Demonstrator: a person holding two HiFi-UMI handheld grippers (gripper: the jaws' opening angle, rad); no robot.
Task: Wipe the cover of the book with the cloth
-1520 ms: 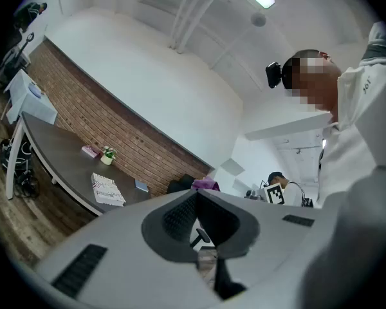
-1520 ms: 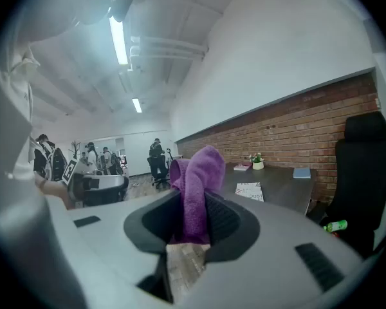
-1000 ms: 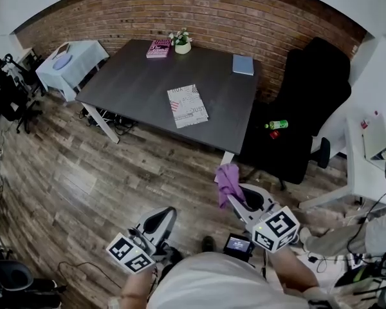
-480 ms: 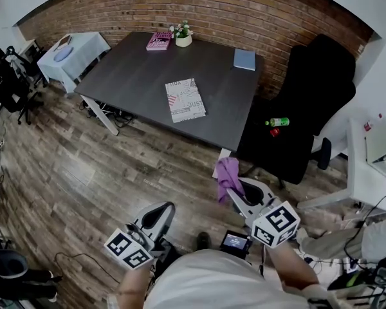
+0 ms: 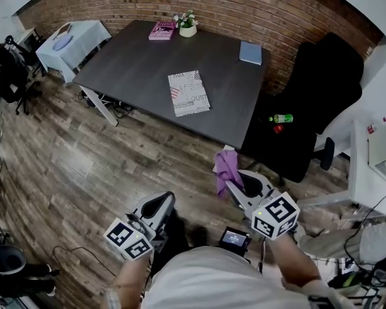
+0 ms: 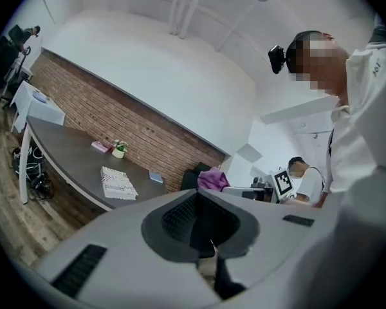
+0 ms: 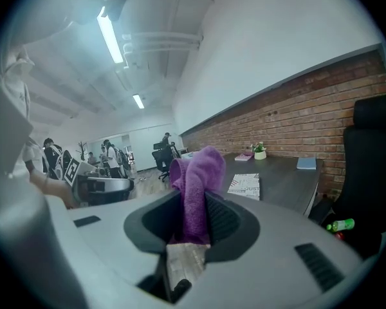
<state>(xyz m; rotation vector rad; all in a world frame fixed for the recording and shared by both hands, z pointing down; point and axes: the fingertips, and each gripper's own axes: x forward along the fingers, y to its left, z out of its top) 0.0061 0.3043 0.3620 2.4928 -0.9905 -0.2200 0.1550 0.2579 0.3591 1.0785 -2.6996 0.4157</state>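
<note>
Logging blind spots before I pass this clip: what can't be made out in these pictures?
- Book cover print: too small to read in every view.
- Cloth full shape: bunched between the fingers of the right gripper, every view.
- Table far legs: hidden by its own top, head view.
- Green bottle label: too small, head view.

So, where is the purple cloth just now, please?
Head view, lower right: the purple cloth is pinched in the right claw, short of the table.

Bare floor (image 5: pixel 83 166) before table (image 5: pixel 135 76); chair (image 5: pixel 321 89) rightward
</note>
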